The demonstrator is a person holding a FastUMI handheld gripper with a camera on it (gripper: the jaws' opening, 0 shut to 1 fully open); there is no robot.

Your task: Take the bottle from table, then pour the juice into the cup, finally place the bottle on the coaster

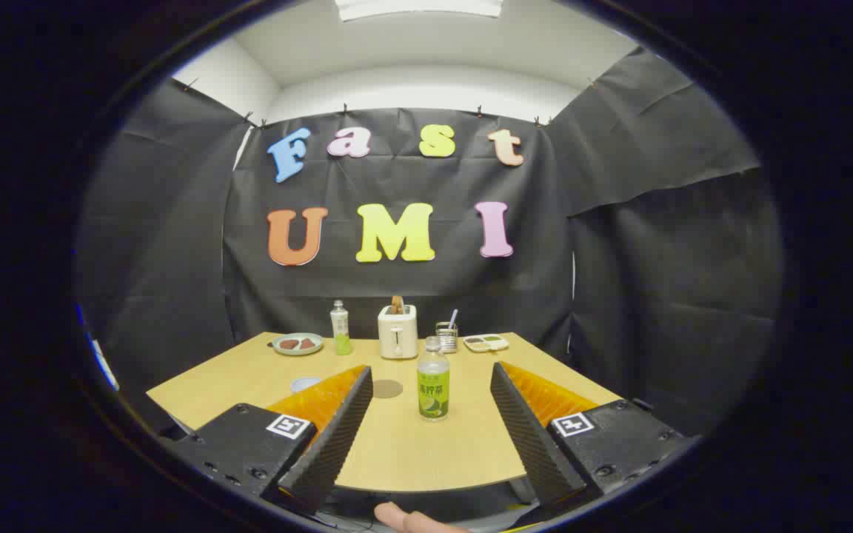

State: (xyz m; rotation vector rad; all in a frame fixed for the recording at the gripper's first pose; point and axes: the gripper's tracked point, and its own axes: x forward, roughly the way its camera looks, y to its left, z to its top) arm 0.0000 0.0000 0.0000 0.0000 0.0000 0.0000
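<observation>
One small plastic bottle [433, 386] stood just ahead of the gripper [432, 392], whose fingers gaped wide, holding nothing. Probably light, smooth, squashy; I'd pinch the labelled middle.

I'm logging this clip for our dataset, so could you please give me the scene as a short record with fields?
gripper: open, fingers apart, holding nothing
bottle: upright on the table, just ahead, between the finger lines
coaster: flat round disc, left of the bottle, apart from it
cup: partly hidden behind the left finger
far edge: plate, second bottle, toaster, holder, tray
task stage: bottle not yet taken
</observation>
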